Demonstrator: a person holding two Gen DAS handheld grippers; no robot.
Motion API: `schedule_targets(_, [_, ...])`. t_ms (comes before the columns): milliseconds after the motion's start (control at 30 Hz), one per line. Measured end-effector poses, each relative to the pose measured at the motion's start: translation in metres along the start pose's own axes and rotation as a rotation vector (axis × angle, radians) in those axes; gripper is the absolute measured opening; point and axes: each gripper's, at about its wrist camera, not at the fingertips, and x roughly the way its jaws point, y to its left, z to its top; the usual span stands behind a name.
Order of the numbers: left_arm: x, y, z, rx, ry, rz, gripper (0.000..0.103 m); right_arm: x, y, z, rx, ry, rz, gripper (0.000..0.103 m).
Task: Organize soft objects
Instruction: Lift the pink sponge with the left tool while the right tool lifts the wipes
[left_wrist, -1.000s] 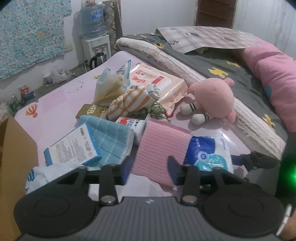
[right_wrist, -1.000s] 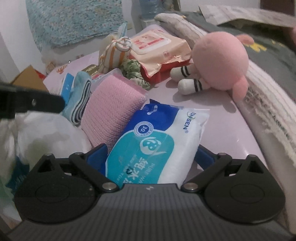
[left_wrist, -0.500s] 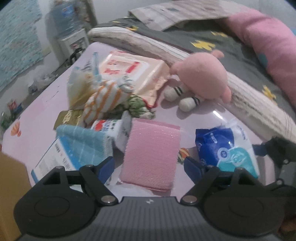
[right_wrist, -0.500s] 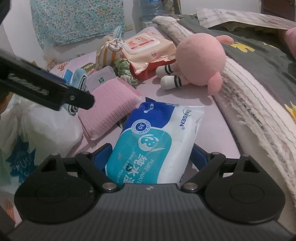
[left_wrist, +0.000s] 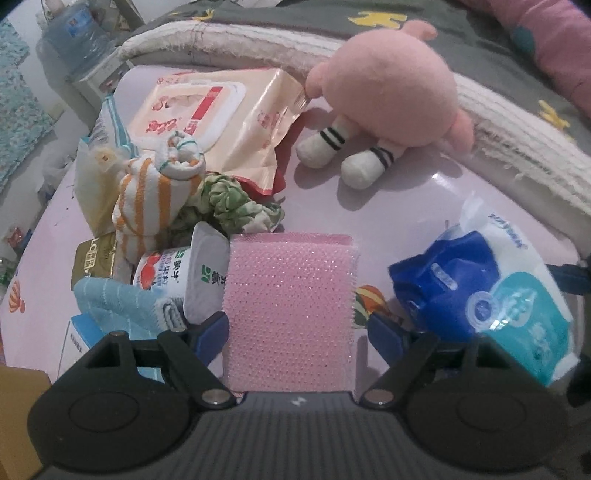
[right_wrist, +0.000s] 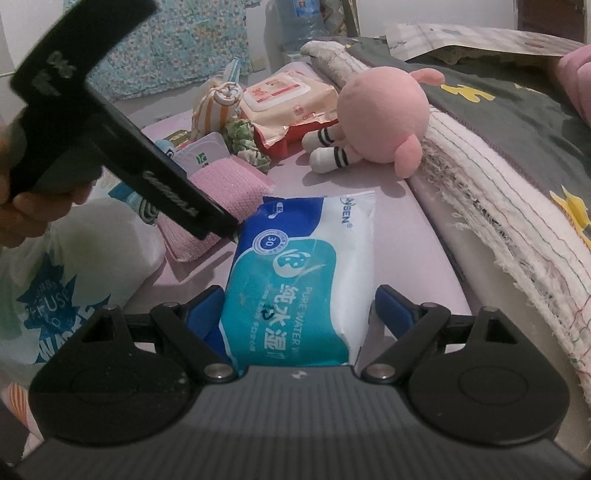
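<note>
Sorting barely begun, by the look of the pile. Landmark: pink textured cloth (left_wrist: 290, 314), lying flat on the pale pink table (left_wrist: 399, 206).

Left gripper (left_wrist: 295, 334): jaws have just been opening and now stand wide, one on each side of the near end of the pink textured cloth. The left pad sits at its edge, the right pad stands clear; nothing gripped.

Right gripper (right_wrist: 297, 314): jaws wide, straddling the blue wipes pack (right_wrist: 299, 280), which lies on the table just right of the cloth. Pads not seen pressing (the near end of the pack is hidden by the gripper body).

Not yet sorted, all loose on the table:
- behind the cloth: green scrunchie (left_wrist: 229, 201), orange-striped bundle (left_wrist: 147, 199), beige wipes pack (left_wrist: 221, 118)
- behind and right: pink plush toy (left_wrist: 384, 92)
- left: yogurt cup (left_wrist: 184, 275), blue towel (left_wrist: 114, 302)

Judgement: both picks are pending; no destination container is identifiable.
</note>
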Motion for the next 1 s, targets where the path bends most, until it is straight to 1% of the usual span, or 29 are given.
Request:
schedule_targets(67, [0.006,0.000,0.002,0.002,0.014,0.014,0.086,-0.001,-0.001,0.000,0.004,-0.001,0.005,0.089])
schedule_targets(233, [0.011,0.002,0.006,-0.012,0.032,0.010,0.086,-0.005,-0.004,-0.001,0.014,-0.002,0.020,0.089])
schedule_targets(367, [0.014,0.001,0.007,-0.003,0.044,-0.001,0.091,-0.007,-0.009,-0.002,0.033,-0.007,0.037,0.089])
schedule_targets(433, [0.017,0.000,0.008,0.005,0.051,0.009,0.091,-0.007,-0.009,-0.001,0.039,-0.008,0.040,0.089])
schedule_targets(500, [0.020,0.001,0.009,-0.013,0.070,-0.001,0.088,-0.007,-0.009,-0.001,0.042,-0.008,0.039,0.089])
schedule_targets(567, [0.021,0.005,0.009,-0.060,0.079,-0.036,0.084,-0.007,-0.010,0.001,0.048,-0.006,0.038,0.089])
schedule_targets(600, [0.022,0.009,0.010,-0.084,0.090,-0.057,0.083,-0.006,-0.010,0.003,0.049,-0.006,0.036,0.089])
schedule_targets(667, [0.023,0.015,0.009,-0.118,0.100,-0.074,0.083,-0.005,-0.010,0.005,0.042,-0.007,0.031,0.090])
schedule_targets(900, [0.019,0.017,0.009,-0.139,0.093,-0.087,0.081,0.006,-0.004,0.011,-0.004,0.003,0.015,0.091])
schedule_targets(933, [0.017,0.020,0.009,-0.146,0.088,-0.091,0.081,0.006,-0.003,0.010,-0.005,0.000,0.015,0.087])
schedule_targets(967, [0.014,0.020,0.009,-0.154,0.083,-0.096,0.081,0.006,-0.002,0.011,-0.003,-0.001,0.024,0.081])
schedule_targets(1000, [0.011,0.022,0.009,-0.165,0.078,-0.102,0.081,0.007,-0.004,0.011,0.022,0.001,0.046,0.069])
